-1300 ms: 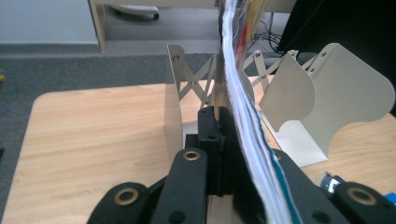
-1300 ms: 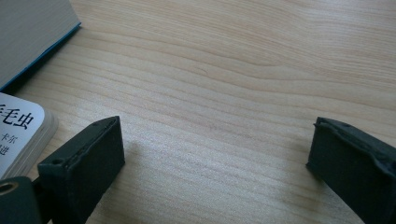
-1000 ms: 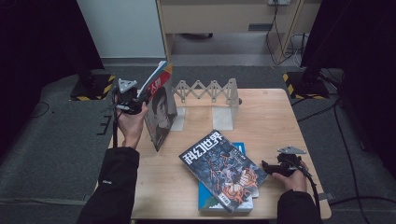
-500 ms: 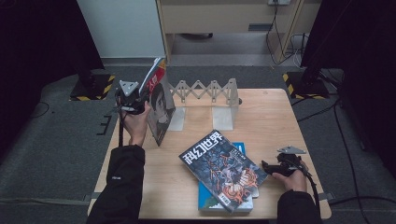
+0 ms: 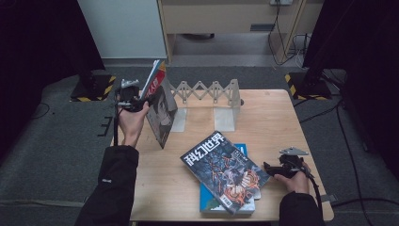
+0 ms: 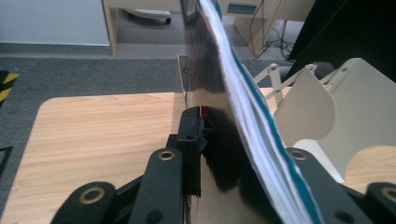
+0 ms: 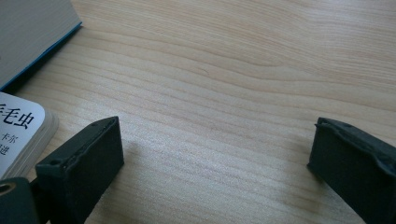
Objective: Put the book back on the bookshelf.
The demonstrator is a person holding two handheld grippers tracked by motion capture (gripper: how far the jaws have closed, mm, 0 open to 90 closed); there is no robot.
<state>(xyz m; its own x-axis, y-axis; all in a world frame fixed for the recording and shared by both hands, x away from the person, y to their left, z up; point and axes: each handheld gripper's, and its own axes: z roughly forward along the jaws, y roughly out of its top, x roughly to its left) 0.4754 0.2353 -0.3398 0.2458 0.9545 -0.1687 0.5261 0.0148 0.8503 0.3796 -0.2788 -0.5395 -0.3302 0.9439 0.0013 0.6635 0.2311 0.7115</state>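
A grey carpeted floor lies around the wooden surface [image 5: 277, 117], where an expanding rack [image 5: 207, 96] with pale dividers stands along the far edge — the likely home for reading matter stored upright. Two items lie stacked near the front: a dark-covered magazine [image 5: 225, 170] on a blue book [image 5: 209, 200], probably waiting their turn. A third, the held magazine [image 5: 161, 110], stands on edge at the rack's left end, the left gripper [image 5: 141, 101] with its fingers clamped on it. The right gripper [image 5: 277, 167] rests beside the stack, fingers apart — idle.
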